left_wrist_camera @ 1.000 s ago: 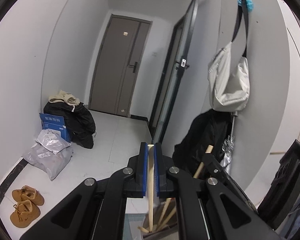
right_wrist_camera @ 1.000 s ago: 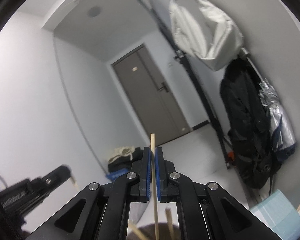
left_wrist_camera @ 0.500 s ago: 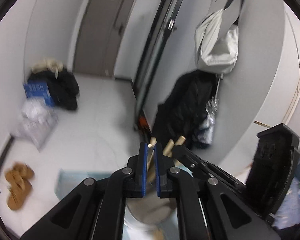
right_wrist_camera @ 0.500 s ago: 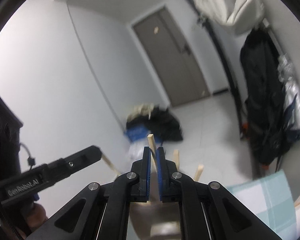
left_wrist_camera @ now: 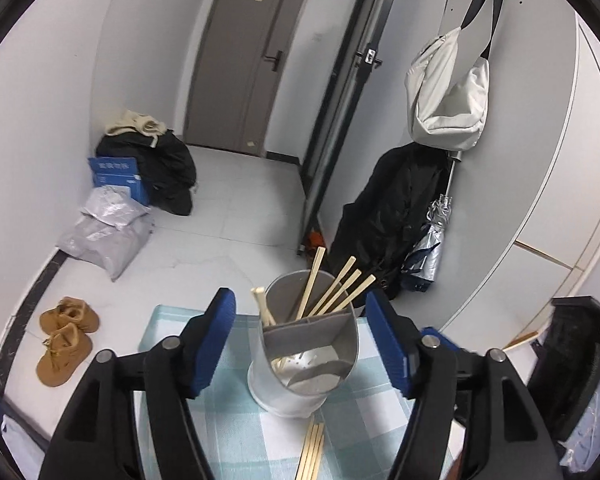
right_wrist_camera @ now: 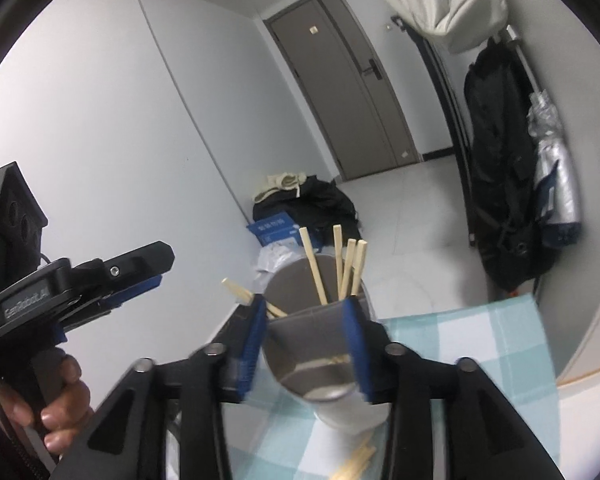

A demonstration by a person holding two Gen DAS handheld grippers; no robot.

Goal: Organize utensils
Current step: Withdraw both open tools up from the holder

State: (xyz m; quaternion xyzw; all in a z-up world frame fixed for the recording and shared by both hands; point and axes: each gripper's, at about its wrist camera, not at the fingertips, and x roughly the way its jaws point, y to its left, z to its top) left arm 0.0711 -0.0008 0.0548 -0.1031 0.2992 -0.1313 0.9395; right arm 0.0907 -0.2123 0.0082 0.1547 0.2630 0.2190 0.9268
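Chopsticks (left_wrist_camera: 332,288) upright in holder (left_wrist_camera: 306,360), tips leaning right, both jaws wide apart, empty

Loose chopsticks (left_wrist_camera: 311,450) on the checked cloth (left_wrist_camera: 236,436): lower ends cut off by the bottom edge in the left wrist view; blurred in the right wrist view. Chopsticks (left_wrist_camera: 332,286) standing in the utensil holder (left_wrist_camera: 300,360): lower lengths hidden behind its divider and wall. Holder base in the right wrist view: soft with blur. Print on the blue box (left_wrist_camera: 118,176): too small to read.
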